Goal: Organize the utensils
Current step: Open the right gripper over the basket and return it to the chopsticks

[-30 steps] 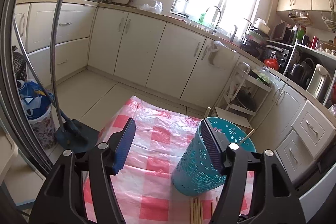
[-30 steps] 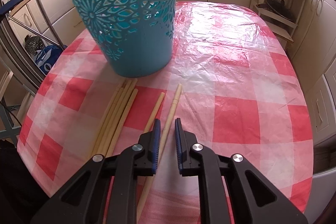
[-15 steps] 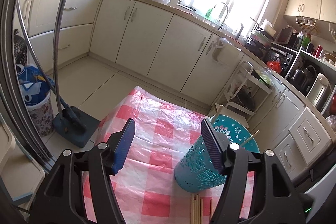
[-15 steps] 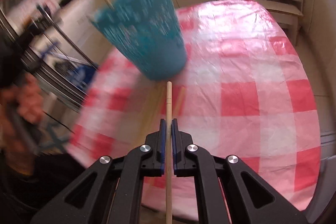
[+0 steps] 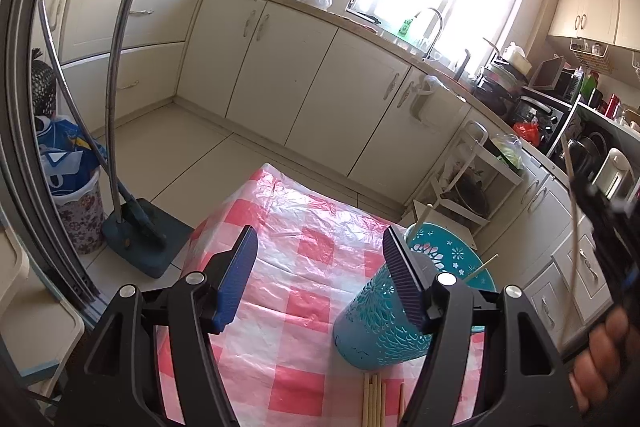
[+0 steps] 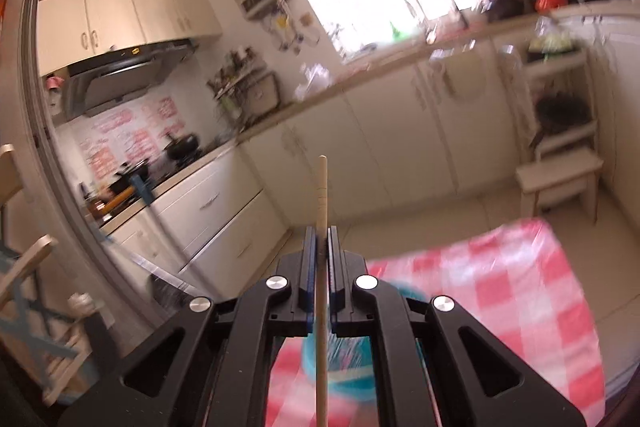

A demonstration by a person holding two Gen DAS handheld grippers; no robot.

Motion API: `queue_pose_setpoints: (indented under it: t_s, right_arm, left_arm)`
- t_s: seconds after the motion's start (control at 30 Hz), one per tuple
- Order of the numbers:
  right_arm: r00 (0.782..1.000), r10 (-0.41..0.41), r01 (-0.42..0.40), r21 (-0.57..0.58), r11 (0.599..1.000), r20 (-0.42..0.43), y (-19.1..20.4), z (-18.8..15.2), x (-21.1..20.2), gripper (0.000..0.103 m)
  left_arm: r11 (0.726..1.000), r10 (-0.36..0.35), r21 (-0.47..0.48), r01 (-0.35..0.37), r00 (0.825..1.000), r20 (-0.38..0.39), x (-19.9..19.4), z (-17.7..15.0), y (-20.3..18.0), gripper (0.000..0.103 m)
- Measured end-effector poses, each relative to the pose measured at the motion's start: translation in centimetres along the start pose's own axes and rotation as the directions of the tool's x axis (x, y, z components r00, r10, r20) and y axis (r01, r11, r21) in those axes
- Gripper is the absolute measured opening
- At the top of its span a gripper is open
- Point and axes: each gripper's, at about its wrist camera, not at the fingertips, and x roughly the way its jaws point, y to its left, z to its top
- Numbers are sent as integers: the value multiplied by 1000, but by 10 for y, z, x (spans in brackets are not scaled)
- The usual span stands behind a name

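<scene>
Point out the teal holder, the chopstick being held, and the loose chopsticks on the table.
teal holder (image 5: pixel 372 327), left wrist view, its patterned side wall
held chopstick (image 6: pixel 321 187), right wrist view, shaft above the right claw
loose chopsticks (image 5: pixel 372 403), left wrist view, their ends near the holder

A second ago the right tongs (image 6: pixel 321 241) stood parted low over the worktop (image 6: pixel 532 291), a chopstick (image 6: pixel 321 211) lying between their pads in front of the teal holder (image 6: pixel 352 379). Now they are clamped on that chopstick and have risen above the holder, tipped up so the stick stands against the cabinets instead of the checked cloth. In the left wrist view the right tongs (image 5: pixel 600 203) and the hand (image 5: pixel 600 355) carrying them have come in at the right edge, beside the teal holder (image 5: pixel 384 323), with the chopstick (image 5: pixel 574 227) a blurred streak. The left camera's view has tipped slightly, showing more floor beyond the holder
</scene>
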Motion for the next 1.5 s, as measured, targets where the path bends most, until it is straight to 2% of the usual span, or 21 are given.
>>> queue_pose_setpoints:
  t_s: [0.13,0.2,0.33,0.53,0.67,0.83,0.9,0.97,1.03,1.1,1.17,1.23,1.33,1.43,1.5]
  right_arm:
    - [986,-94,97,-12,995,139,1,14,27,6]
    - [978,-132,137,-24,990,160,1,10,40,6]
    - [982,-159,165,-52,985,105,-3,-7,63,6]
    - [987,-161,162,-64,985,26,-13,-35,60,7]
    - [990,-141,143,-99,985,23,-5,-37,39,19]
    - [986,-101,115,-107,987,131,5,-23,-28,26]
    - [984,-107,124,-114,986,141,3,-30,-53,29]
    - [986,-135,146,-118,982,96,-3,-48,-70,29]
    - [985,-170,165,-136,977,-27,-13,-84,-72,29]
    - [965,-206,181,-154,971,-162,-26,-123,-64,29]
    - [921,-231,195,-142,971,-314,-41,-162,-48,28]
    - [888,-248,210,-140,968,-388,-52,-187,-36,25]
    - [850,-278,223,-171,960,-448,-56,-209,-20,25]
    - [811,-323,245,-218,945,-489,-59,-224,-8,24]
    - [809,-345,251,-251,935,-476,-60,-227,-6,23]
  left_arm:
    - [1000,-6,8,6,1000,-1,1,1,-2,62]
    - [1000,-7,16,7,1000,1,1,1,-4,63]
    - [1000,-16,16,16,1000,-5,2,1,-7,63]
    - [1000,-16,23,16,1000,-7,2,0,-6,64]
    - [1000,-6,25,6,1000,-5,1,-1,-5,65]
    - [1000,9,23,-9,1000,3,-3,0,0,67]
    - [1000,17,20,-18,1000,6,-4,1,2,67]
    - [1000,24,17,-25,1000,6,-6,2,6,68]
    - [999,28,17,-28,1000,6,-7,1,8,68]
    - [999,36,30,-36,999,4,-9,-1,8,68]
    - [998,47,52,-46,999,-10,-9,-6,7,68]
    - [995,58,89,-54,998,-40,-7,-17,3,68]
    - [985,68,168,-47,990,-125,2,-45,-7,68]
    - [974,51,227,5,969,-241,16,-81,-17,68]
    - [964,50,262,34,950,-307,26,-103,-25,68]
